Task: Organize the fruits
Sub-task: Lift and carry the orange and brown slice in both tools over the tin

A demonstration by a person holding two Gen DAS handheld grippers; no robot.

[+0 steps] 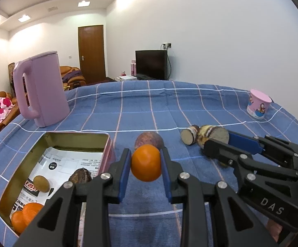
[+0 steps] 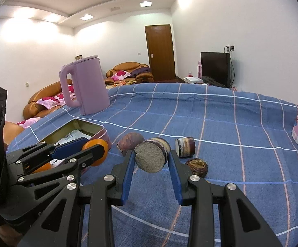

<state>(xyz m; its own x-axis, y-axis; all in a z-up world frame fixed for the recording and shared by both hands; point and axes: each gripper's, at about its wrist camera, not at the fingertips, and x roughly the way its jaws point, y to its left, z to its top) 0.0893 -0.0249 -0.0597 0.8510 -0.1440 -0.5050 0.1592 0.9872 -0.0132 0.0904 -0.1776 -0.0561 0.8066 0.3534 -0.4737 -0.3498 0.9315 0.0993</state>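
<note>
Fruits: an orange (image 1: 146, 163) is pinched between the blue pads of the left tongs (image 1: 145, 171), off the cloth; a cut brown piece (image 2: 152, 154) with a flat grey face is pinched in the right tongs (image 2: 152, 169).
Left tongs: pressed on the orange at its widest part, probably so the round fruit cannot roll out.
Right tongs: clamped on the rind sides of the cut piece, the flat face turned towards the camera; the curved sides give the pads something to bear on.
Tin (image 1: 110, 144): open box just left of the left tongs, lined with printed paper; it looks like the collecting place.
Already in the tin: two oranges (image 1: 25, 216) at the near corner, a kiwi (image 1: 42, 183) and a dark brown fruit (image 1: 80, 176) nearer the left tongs.
Beyond the left tongs: a purple-brown fruit (image 1: 149, 141) on the cloth, directly behind the orange.
Around the right tongs: a second cut piece (image 2: 184, 146) just beyond to the right, a small wrinkled fruit (image 2: 197, 166) close on the right.
Kettle (image 1: 40, 90): pink, standing past the tin, clear of the work.
Cup (image 1: 259, 107): pink, far right, well apart from both tongs.
Judgement: both fruits seem bound for the tin; the left is nearer, so it likely goes first.
</note>
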